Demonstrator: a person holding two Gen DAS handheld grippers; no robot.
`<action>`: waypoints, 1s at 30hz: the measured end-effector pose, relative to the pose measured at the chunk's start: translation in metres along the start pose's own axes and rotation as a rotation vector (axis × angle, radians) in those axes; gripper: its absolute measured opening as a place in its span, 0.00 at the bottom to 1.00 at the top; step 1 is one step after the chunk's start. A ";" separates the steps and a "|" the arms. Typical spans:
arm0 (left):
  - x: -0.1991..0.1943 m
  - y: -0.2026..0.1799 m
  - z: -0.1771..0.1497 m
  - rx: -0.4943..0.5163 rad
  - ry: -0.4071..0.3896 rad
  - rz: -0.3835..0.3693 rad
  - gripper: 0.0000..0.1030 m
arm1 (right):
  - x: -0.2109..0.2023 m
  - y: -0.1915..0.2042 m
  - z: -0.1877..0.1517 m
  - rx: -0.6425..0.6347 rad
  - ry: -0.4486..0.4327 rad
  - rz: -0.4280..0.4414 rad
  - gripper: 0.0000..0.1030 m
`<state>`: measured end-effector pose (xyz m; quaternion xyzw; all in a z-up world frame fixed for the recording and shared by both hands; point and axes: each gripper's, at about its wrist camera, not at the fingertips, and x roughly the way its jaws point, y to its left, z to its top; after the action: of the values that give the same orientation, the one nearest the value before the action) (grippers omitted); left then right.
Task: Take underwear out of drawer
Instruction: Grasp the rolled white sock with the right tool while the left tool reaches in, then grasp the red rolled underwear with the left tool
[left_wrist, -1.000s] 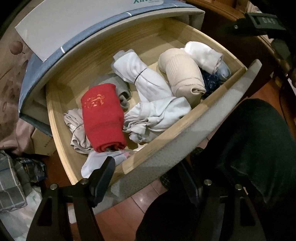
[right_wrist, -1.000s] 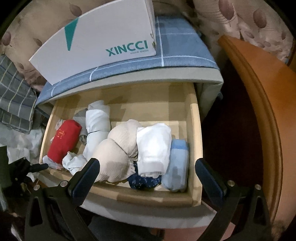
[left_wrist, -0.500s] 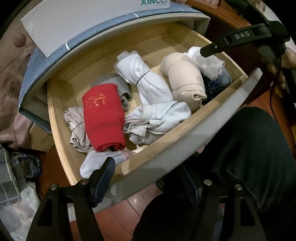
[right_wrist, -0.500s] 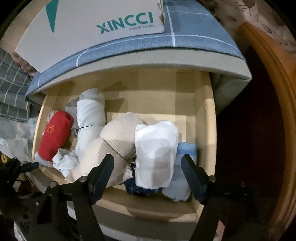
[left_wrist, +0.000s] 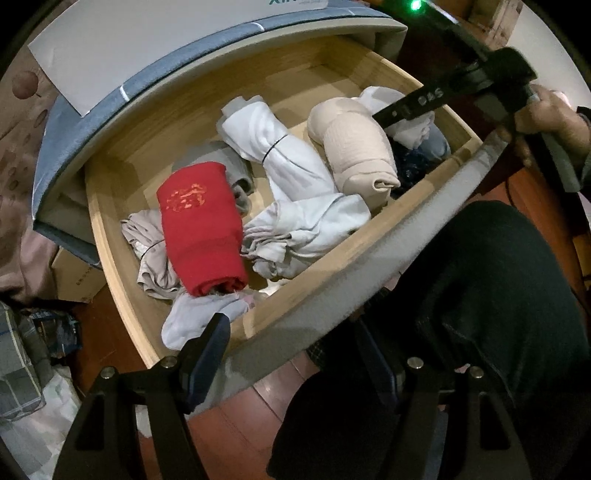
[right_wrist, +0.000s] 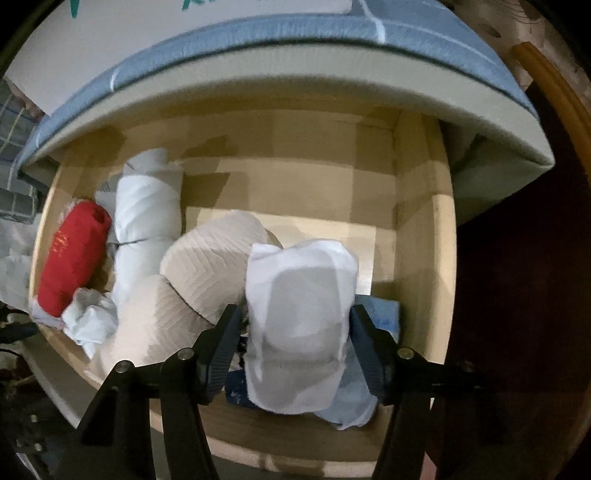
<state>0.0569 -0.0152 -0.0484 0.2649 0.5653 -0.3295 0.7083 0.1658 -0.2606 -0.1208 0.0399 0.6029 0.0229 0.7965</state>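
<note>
The wooden drawer (left_wrist: 369, 258) stands pulled out and holds several rolled garments. A white rolled underwear (right_wrist: 303, 273) lies at its front right, against a beige roll (right_wrist: 207, 273). My right gripper (right_wrist: 295, 325) points down over the white roll. Its jaws are closing with the roll between them, and a thin gap still shows at the left finger (right_wrist: 225, 332). In the left wrist view that finger (left_wrist: 413, 103) reaches into the drawer beside the beige roll (left_wrist: 354, 147). My left gripper (left_wrist: 290, 343) is open and straddles the drawer's front panel.
A red roll (left_wrist: 201, 225), a long white roll (left_wrist: 280, 155) and loose pale cloth fill the drawer's left. A pale blue fold (right_wrist: 384, 314) lies under the white roll. A white box (left_wrist: 129, 48) sits above. A dark-clothed leg (left_wrist: 498, 295) is beside the drawer front.
My right gripper has come down into the drawer and its jaws have narrowed from wide open to either side of the white roll. The left gripper has stayed in place.
</note>
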 end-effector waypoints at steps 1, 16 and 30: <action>-0.003 0.000 -0.001 -0.002 -0.002 -0.004 0.70 | 0.004 0.001 -0.001 -0.005 0.008 -0.006 0.55; -0.043 0.061 0.001 -0.335 -0.095 -0.011 0.70 | 0.015 0.002 -0.007 -0.005 0.003 -0.013 0.51; -0.006 0.087 0.049 -0.498 -0.052 0.001 0.70 | 0.007 -0.003 -0.020 0.037 -0.017 0.000 0.45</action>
<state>0.1531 0.0050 -0.0315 0.0739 0.6103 -0.1863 0.7664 0.1484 -0.2626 -0.1333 0.0549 0.5963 0.0112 0.8008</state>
